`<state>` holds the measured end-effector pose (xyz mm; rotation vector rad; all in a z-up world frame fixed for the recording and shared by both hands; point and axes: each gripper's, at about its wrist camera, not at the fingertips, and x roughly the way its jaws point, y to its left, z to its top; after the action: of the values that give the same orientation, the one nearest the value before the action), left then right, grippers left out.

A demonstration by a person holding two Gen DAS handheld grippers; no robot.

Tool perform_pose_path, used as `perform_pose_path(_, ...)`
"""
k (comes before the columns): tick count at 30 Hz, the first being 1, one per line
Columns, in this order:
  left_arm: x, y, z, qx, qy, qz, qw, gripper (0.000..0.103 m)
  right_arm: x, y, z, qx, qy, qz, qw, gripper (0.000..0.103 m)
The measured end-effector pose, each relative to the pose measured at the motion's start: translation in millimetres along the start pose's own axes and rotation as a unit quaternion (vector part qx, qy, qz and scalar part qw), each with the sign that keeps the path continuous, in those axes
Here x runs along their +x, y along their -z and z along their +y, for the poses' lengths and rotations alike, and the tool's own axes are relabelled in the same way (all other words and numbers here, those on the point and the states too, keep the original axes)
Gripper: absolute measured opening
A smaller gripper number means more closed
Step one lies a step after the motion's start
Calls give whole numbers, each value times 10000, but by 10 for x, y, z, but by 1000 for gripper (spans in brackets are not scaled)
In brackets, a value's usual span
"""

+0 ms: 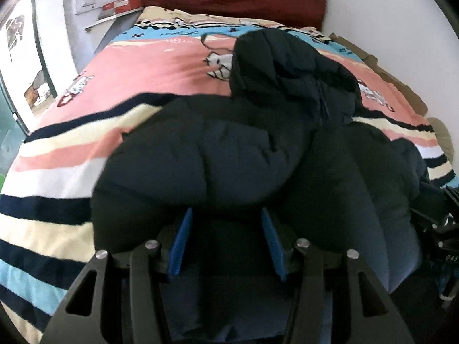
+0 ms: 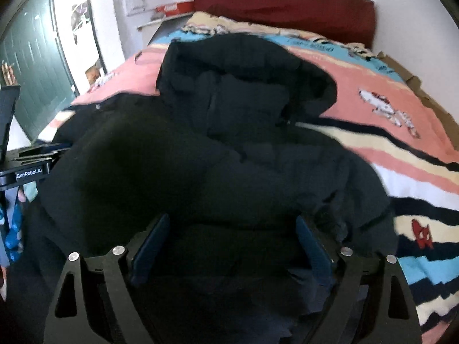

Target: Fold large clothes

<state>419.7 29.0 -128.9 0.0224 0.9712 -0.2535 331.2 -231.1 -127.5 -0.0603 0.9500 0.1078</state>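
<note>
Both grippers sit low at the near edge of a dark padded jacket (image 1: 258, 149) that lies spread on a bed. On the left gripper (image 1: 228, 240) the two blue fingers (image 1: 180, 246) stand apart, with puffy jacket fabric bulging over their tips and filling the gap between them — whether they actually press on the cloth is hard to tell, since the tips are buried and the picture is blurred. On the right gripper (image 2: 233, 246) the fingers (image 2: 149, 250) are spread wider, again with dark fabric lying between them and hiding the tips. From the right wrist view the jacket (image 2: 223, 154) runs away toward the headboard, its hood (image 2: 243, 68) at the far end and a zip line down the chest. Under it is a striped bedcover (image 1: 94, 86) — pink, cream, navy and pale blue bands with cartoon prints. At the far end stands a dark red headboard (image 2: 287, 3), and beside it on a ledge lies a red and white box (image 1: 123, 3). At the left edge of the right wrist view the black body of the left gripper (image 2: 28, 169) shows.
</note>
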Motion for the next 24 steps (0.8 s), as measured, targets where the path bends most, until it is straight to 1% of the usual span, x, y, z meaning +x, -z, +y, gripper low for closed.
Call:
perform_pose_path(6,100,168,-34,151,67,27,9999,49,154,199,-44,1,-181,116,9998,88)
perform_pose_path(10,156,249,-37,180,82,-43,9998,49,235,303,-35,-81,-241,128,9996,88)
perform_pose_path(15,202,254,-64,222,-35,-32,9997,49,365,305,-46,-132,-229,191,9995,88)
perform_pose_path(18,87,234,-66,232,-102,-28,9997,48,320,292,-45,-157,-245,200,9994,89)
perform_pose_path(20,-43,208,-70,192,-87,-104,9997,48,242,256,-51,-206,-242,242,9992,89)
perform_pose_path(24,-318,51,-157,235,63,-485,9985,48,-64,164,-124,-104,-304,-124,9994,89)
